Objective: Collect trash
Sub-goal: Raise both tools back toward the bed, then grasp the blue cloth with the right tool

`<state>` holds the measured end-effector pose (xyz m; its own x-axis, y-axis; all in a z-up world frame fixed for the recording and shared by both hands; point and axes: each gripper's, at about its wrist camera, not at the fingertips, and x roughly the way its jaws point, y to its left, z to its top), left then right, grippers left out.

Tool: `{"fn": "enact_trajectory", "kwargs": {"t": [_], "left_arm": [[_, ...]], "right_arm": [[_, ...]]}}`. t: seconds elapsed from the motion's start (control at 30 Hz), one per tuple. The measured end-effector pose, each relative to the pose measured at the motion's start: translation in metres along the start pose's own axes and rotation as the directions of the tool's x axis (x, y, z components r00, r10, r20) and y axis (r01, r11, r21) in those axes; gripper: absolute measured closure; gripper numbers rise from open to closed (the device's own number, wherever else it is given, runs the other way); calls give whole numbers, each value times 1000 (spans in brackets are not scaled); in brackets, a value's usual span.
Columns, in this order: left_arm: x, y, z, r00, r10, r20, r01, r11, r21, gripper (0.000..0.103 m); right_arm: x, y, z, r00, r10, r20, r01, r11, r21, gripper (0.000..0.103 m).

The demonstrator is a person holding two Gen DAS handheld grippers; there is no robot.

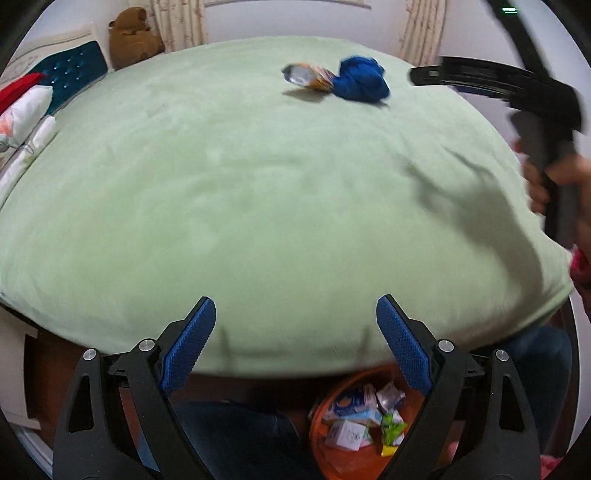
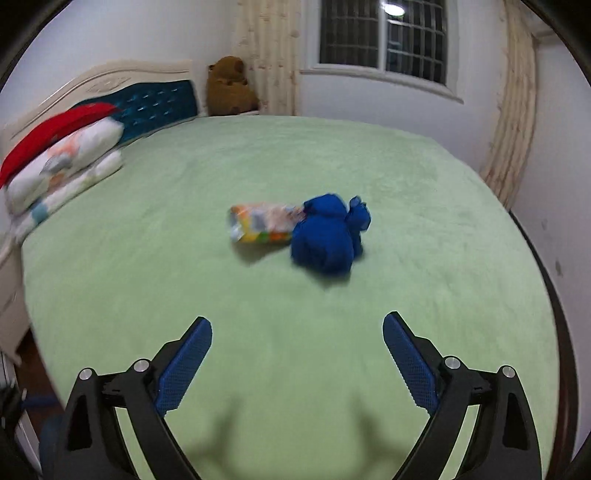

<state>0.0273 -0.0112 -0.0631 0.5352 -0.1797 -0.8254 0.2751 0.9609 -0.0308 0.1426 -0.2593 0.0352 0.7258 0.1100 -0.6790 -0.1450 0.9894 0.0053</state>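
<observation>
A bedroom, seen from two hand-held grippers. A wide bed covered in a pale green fleece blanket fills both views. At its head stands a cream headboard with teal tufted padding, with folded white bedding and a red pillow stacked against it. A brown plush toy sits in the corner beside cream curtains, and a barred window is set in the white wall.

Mid-bed lie a crumpled orange snack wrapper and a bunched blue cloth, touching each other, the wrapper to the left.

The right gripper hovers above the blanket with its blue-padded jaws spread wide and holding nothing; wrapper and cloth lie ahead of them, well apart.

The left gripper is at the bed's near edge, jaws equally wide and empty, the wrapper far ahead. Below it on the floor stands an orange bin holding cartons and wrappers.
</observation>
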Motion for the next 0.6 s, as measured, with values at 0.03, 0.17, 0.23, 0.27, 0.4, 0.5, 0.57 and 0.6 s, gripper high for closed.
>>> {"fn": "enact_trajectory", "kwargs": {"t": [0.03, 0.17, 0.23, 0.27, 0.4, 0.5, 0.57, 0.6], "left_arm": [[1, 3, 6, 1000, 9, 9, -9, 1000, -4, 16], [3, 16, 25, 999, 20, 27, -19, 999, -33, 16], [6, 22, 32, 999, 24, 34, -22, 999, -47, 16], [7, 25, 36, 999, 25, 37, -23, 998, -52, 16], [13, 33, 48, 999, 24, 48, -20, 997, -73, 16], [16, 37, 53, 999, 18, 48, -13, 995, -97, 16], [17, 37, 53, 999, 12, 48, -7, 995, -103, 16], [18, 37, 54, 999, 11, 47, -6, 995, -102, 16]], "right_arm": [[15, -4, 10, 1000, -1, -9, 1, 1000, 20, 10], [67, -14, 42, 999, -29, -41, 32, 997, 74, 10], [92, -19, 55, 997, -39, -68, 46, 994, 96, 10], [98, -20, 59, 996, -40, -75, 48, 993, 106, 10], [130, -25, 76, 993, -54, -106, 68, 989, 129, 10], [146, -25, 80, 986, -90, -140, 108, 986, 126, 11], [156, -22, 78, 979, -118, -165, 136, 986, 101, 21], [159, -21, 77, 976, -127, -179, 145, 985, 92, 35]]}}
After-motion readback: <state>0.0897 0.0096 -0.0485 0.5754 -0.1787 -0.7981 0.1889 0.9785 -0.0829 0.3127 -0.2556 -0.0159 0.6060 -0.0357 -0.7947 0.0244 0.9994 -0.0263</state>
